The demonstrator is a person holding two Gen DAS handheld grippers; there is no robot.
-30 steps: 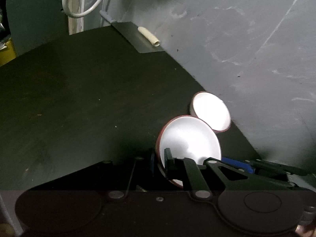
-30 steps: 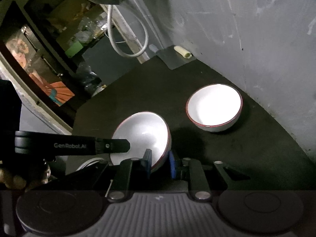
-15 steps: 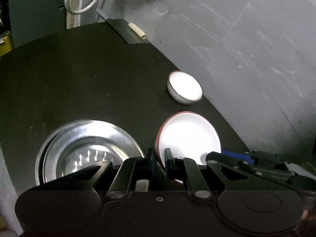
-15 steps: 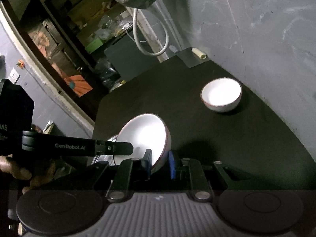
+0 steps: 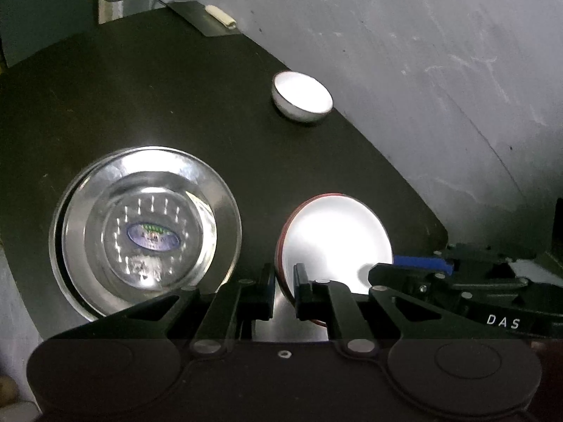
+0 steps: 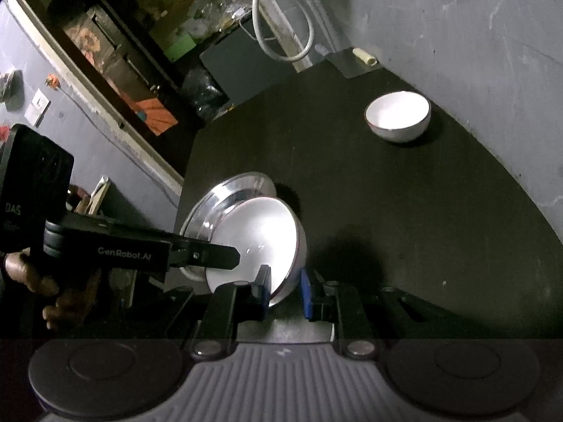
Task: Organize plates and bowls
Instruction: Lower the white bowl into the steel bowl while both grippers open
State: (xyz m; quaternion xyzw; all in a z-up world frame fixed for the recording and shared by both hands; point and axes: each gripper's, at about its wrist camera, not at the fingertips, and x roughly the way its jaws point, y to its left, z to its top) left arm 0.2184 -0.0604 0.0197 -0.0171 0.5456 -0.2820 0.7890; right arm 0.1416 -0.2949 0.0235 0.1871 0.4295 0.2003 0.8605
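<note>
White bowl with a red rim (image 5: 334,242), lower centre of the left wrist view, held tilted off the dark tabletop (image 5: 140,98). The left gripper (image 5: 283,290) pinches its near rim at the bottom of the frame; the right gripper (image 6: 285,290) pinches the opposite rim, entering that view from the lower right (so both hands carry one bowl). The steel plate (image 5: 144,228) lies just beside the bowl at lower left; the second white bowl (image 5: 302,96) sits well apart, up and slightly right near the grey wall (image 5: 440,70). Judged next move: carry toward one of these; the plate is nearer. The right wrist view shows the held bowl (image 6: 257,246) overlapping the plate (image 6: 225,200) and the person's hand (image 6: 52,281) at lower left; only the left view shows the plate's sticker.
</note>
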